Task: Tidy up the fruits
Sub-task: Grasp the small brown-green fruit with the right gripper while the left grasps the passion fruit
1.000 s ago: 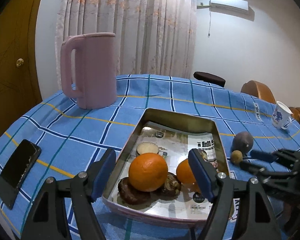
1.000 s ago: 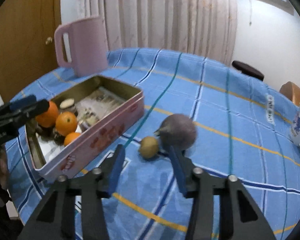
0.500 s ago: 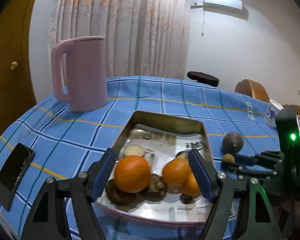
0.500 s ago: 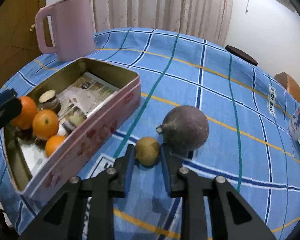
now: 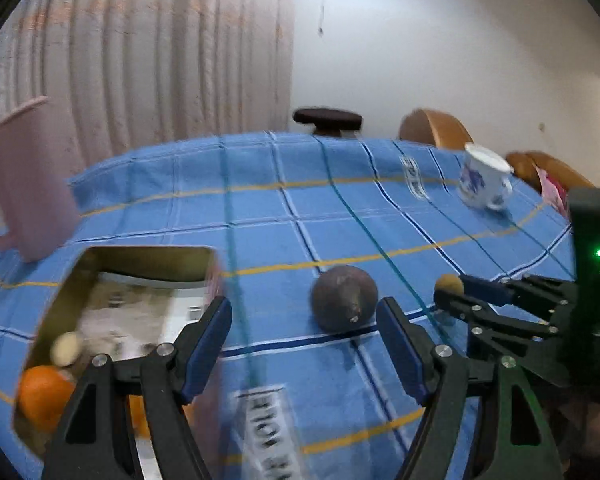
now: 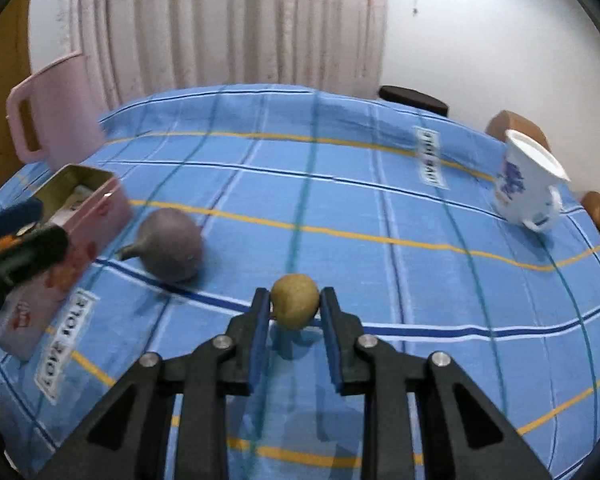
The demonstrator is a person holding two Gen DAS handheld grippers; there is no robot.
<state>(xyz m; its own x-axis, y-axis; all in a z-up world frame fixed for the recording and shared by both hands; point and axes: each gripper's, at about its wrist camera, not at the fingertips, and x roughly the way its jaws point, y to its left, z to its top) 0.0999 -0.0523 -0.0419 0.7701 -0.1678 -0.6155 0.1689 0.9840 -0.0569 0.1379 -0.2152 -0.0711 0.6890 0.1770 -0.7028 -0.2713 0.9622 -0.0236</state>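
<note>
R tongs (image 6: 295, 306) pinch small yellow fruit (image 6: 295, 300) at its widest girth, probably light & firm; L tongs (image 5: 304, 344) wide open, empty, facing purple fruit (image 5: 344, 298).

Fruits on our desk and in the tin

We see a small yellow-green fruit (image 6: 295, 301) pinched off the cloth, a dark purple stemmed fruit (image 6: 171, 245) resting beside the tin (image 6: 96, 216), and oranges (image 5: 44, 396) inside it.
</note>
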